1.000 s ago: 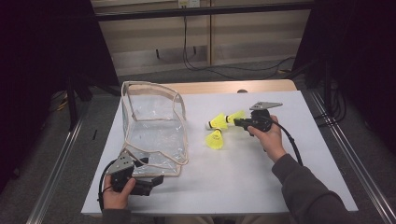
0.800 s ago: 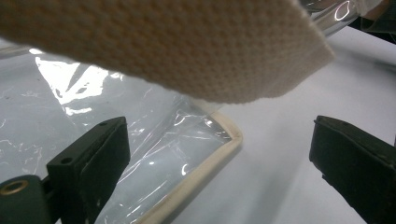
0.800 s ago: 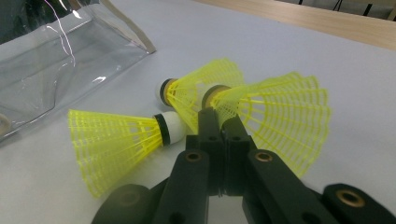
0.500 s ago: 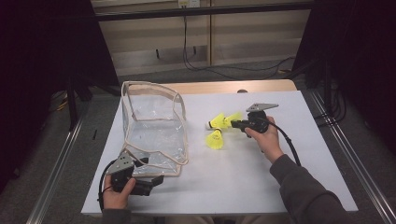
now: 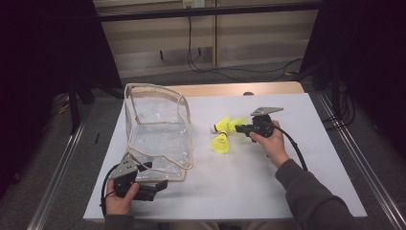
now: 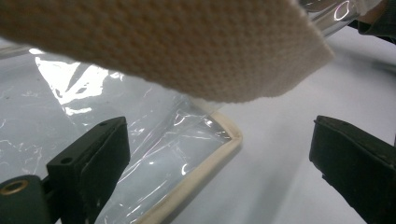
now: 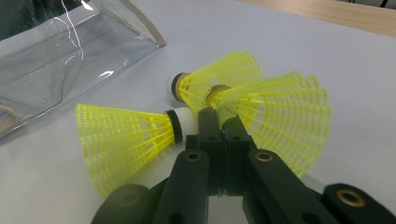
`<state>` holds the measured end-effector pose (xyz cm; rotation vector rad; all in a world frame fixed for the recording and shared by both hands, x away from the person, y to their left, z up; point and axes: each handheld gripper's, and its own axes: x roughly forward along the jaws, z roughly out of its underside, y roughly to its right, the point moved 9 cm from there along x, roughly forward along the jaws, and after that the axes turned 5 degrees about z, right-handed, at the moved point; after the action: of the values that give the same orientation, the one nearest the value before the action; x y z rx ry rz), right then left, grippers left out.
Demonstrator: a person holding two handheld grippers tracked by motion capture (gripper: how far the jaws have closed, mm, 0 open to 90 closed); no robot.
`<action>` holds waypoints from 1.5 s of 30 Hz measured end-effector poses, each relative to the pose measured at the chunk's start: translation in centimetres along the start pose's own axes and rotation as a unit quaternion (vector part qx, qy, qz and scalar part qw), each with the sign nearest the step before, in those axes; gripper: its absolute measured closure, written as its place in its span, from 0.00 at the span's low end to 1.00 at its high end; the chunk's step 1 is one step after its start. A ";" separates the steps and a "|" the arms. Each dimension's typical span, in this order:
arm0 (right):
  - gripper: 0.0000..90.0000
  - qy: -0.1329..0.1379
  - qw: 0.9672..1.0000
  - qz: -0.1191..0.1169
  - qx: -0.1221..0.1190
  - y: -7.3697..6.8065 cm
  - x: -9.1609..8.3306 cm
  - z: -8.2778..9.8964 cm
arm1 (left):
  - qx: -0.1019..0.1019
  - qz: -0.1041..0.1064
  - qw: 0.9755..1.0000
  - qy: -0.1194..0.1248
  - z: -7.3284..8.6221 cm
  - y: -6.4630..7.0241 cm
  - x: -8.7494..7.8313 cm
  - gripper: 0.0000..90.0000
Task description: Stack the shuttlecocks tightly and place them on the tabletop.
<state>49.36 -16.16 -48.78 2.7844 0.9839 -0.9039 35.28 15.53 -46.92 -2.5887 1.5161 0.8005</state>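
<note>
Right gripper (image 7: pixel 219 122) nudged forward; shuttlecocks (image 7: pixel 261 105) touching jaws.

Both handheld grippers black, left gripper (image 5: pixel 152 188) and right gripper (image 5: pixel 239 128) each topped by a grey three-cornered plate and trailing a black cable; jaws blocky matt black with brass-ringed screw holes; right forearm in a grey sleeve (image 5: pixel 306 196)

Three yellow mesh shuttlecocks with white cork tips lie on their sides on the white tabletop, close together: one (image 7: pixel 135 140) nearest the clear bag (image 5: pixel 158 129), two more (image 7: pixel 219 84) (image 7: pixel 280 116) with skirts overlapping, just beside it.
</note>
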 end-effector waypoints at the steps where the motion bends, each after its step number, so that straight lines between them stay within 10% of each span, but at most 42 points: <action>1: 0.99 -0.001 1.000 -0.002 0.001 0.0 0.0 0.0 | 0.000 0.000 1.000 0.000 0.0 0.0 0.0 0.06; 45: 0.86 -0.021 1.000 0.004 0.013 0.5 0.2 1.4 | 0.001 -0.002 1.000 -0.002 0.0 0.0 0.0 0.05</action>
<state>49.06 -16.78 -50.09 2.7764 0.9613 -0.9780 35.24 15.50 -46.94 -2.5865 1.5097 0.8024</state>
